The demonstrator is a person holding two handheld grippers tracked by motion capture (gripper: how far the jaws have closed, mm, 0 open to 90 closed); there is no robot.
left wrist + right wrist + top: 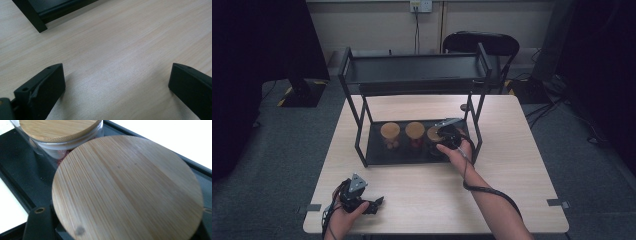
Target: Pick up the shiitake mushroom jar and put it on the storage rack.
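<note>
The right gripper (pixel 447 136) clamps a clear glass jar with a round, striped bamboo lid (pixel 127 190), directly beneath it on the black metal rack's lower tray (pixel 377 155). A second identical jar (pixel 58 131) stands just beyond. The left gripper (pixel 116 85) rests spread wide on the pale wooden table (pixel 125 37).

A light wooden tabletop (pixel 512 170) carries a black two-tier rack (pixel 412 75) set toward its far edge. On the rack's bottom tray (pixel 377 155) three wood-lidded jars (pixel 390 132) stand in a row. Grey tape tabs (pixel 313 207) mark both near corners.
</note>
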